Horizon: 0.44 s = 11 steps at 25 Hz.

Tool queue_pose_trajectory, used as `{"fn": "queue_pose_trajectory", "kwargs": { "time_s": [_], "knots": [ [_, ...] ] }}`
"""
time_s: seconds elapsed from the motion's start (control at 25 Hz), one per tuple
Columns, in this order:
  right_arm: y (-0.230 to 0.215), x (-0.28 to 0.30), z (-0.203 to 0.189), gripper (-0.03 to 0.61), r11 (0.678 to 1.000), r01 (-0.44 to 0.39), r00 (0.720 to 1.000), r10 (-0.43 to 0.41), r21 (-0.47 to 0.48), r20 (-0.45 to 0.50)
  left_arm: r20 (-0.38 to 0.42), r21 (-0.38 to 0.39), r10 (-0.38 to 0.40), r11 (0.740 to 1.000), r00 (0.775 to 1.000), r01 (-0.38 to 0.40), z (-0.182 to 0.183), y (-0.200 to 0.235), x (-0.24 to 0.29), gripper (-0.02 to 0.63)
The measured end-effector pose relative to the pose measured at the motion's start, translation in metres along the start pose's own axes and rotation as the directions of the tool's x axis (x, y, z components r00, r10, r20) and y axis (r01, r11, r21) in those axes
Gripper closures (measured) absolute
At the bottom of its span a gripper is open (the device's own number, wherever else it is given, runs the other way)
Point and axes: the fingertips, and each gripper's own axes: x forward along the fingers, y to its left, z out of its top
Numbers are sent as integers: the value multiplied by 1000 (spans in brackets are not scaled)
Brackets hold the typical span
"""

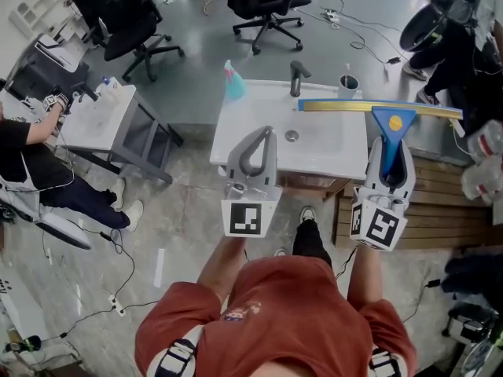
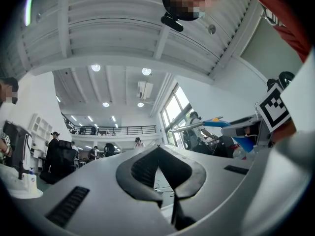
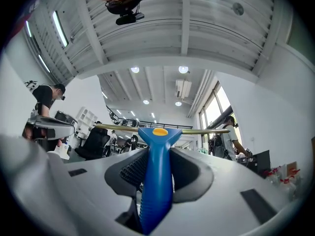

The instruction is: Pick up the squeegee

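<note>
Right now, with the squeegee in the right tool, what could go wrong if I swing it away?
1. The squeegee blade reaches wide to both sides of the right tool. In the head view one end lines up near the faucet and cup, so a swing might clip them.
2. Only the blue handle is clamped, so the long blade may twist in the grip. The left tool is shut and empty.

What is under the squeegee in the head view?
The white washbasin: the squeegee, clamped in the right gripper, crosses its right side. Blade and handle cover a strip of the rim there; the drain is visible.
</note>
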Motion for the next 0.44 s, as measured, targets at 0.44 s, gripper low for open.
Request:
{"fn": "queue_pose_trajectory", "kwargs": {
  "time_s": [0.44],
  "knots": [
    [8,7,-8,439,1000,-19,1000,19,20,-25,-19,-9,8,1000,1000,-8,-6,7,1,596]
  ]
}}
